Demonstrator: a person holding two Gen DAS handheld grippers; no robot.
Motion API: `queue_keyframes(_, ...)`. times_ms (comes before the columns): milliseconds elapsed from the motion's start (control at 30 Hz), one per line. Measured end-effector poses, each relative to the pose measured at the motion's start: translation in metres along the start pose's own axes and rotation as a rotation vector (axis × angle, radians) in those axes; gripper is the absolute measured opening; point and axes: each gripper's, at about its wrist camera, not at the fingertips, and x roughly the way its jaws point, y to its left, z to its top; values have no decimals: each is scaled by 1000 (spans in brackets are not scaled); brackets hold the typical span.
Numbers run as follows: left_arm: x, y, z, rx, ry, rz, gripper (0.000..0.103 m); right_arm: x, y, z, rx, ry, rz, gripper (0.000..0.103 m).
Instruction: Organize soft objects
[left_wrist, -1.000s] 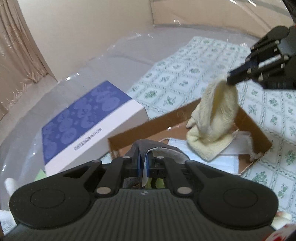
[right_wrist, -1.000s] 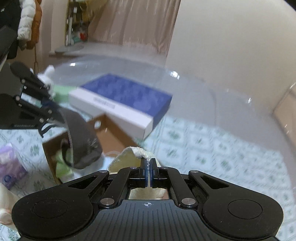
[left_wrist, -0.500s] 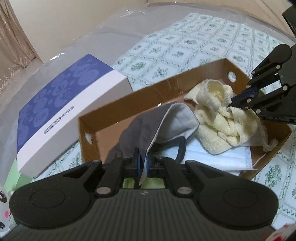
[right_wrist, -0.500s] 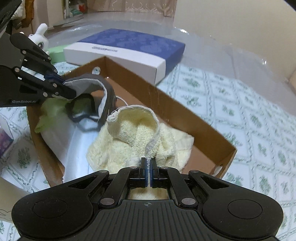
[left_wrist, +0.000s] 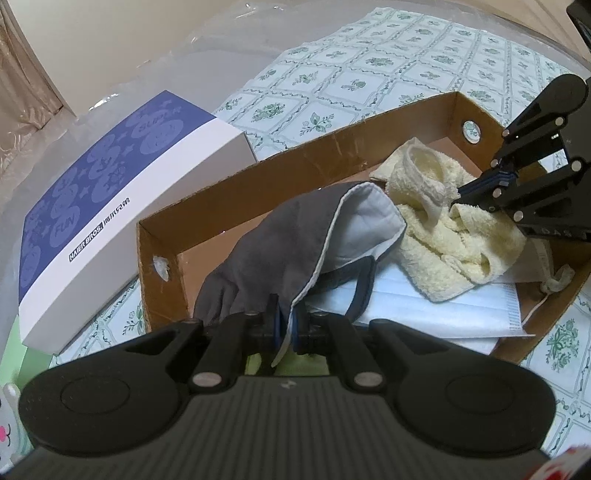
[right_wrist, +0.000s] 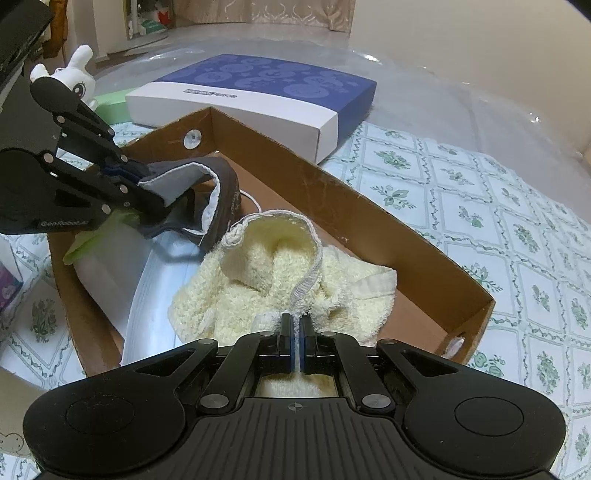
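Left wrist view, nearest first: the left tongs (left_wrist: 285, 325) are clenched on the edge of one grey cloth mask (left_wrist: 295, 243), which drapes forward into the cardboard box (left_wrist: 295, 166). Under it lie one pale blue paper mask (left_wrist: 436, 310) and a scrap of green cloth (right_wrist: 79, 249) on the box floor. Further in, one cream towel (left_wrist: 443, 236) sits bunched on the paper mask, with the right tongs (left_wrist: 461, 194) gripping its hem. Right wrist view confirms it: right tongs (right_wrist: 295, 325) clenched on the towel's (right_wrist: 280, 280) white edging, the towel resting inside the box (right_wrist: 388, 229); the left tongs (right_wrist: 142, 181) hold the grey mask (right_wrist: 207, 192) above the far end. Beyond the box, touching its far wall, lies one blue-and-white carton (right_wrist: 258, 92) on the flowered tabletop (right_wrist: 498, 206). One white toy rabbit (right_wrist: 75, 79) stands behind, beside a green item I cannot identify.
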Motion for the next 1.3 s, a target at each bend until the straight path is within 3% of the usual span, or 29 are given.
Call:
queue_keyframes(400, 8, 7, -7, -22, 11, 12, 9, 8, 5, 7, -4, -13, 53, 2)
queue_keyframes(633, -16, 16, -12, -73, -28, -7, 44, -4, -4, 4, 39, -28, 69, 4)
queue_keyframes(700, -28, 21, -15, -96, -47, -15, 51, -11, -5, 1, 42, -32, 65, 8)
queue_keyframes(733, -33, 23, -17, -106, -55, -15, 56, -15, -5, -1, 42, -31, 55, 16)
queue_keyframes(867, -60, 32, -24, -154, -95, -11, 59, -38, -7, -7, 69, -62, 21, 55)
queue_keyframes(1100, -115, 47, -50, -282, -167, 27, 64, -91, -4, -22, 142, -109, 9, 60)
queue_keyframes(1167, -134, 47, -61, -320, -189, 38, 69, -105, -1, -26, 179, -116, 0, 65)
queue_keyframes(1233, -151, 45, -73, -368, -204, 55, 82, -119, 4, -31, 201, -118, -12, 68)
queue_keyframes(1300, -169, 43, -88, -424, -228, 76, 84, -136, 12, -37, 207, -126, -25, 71)
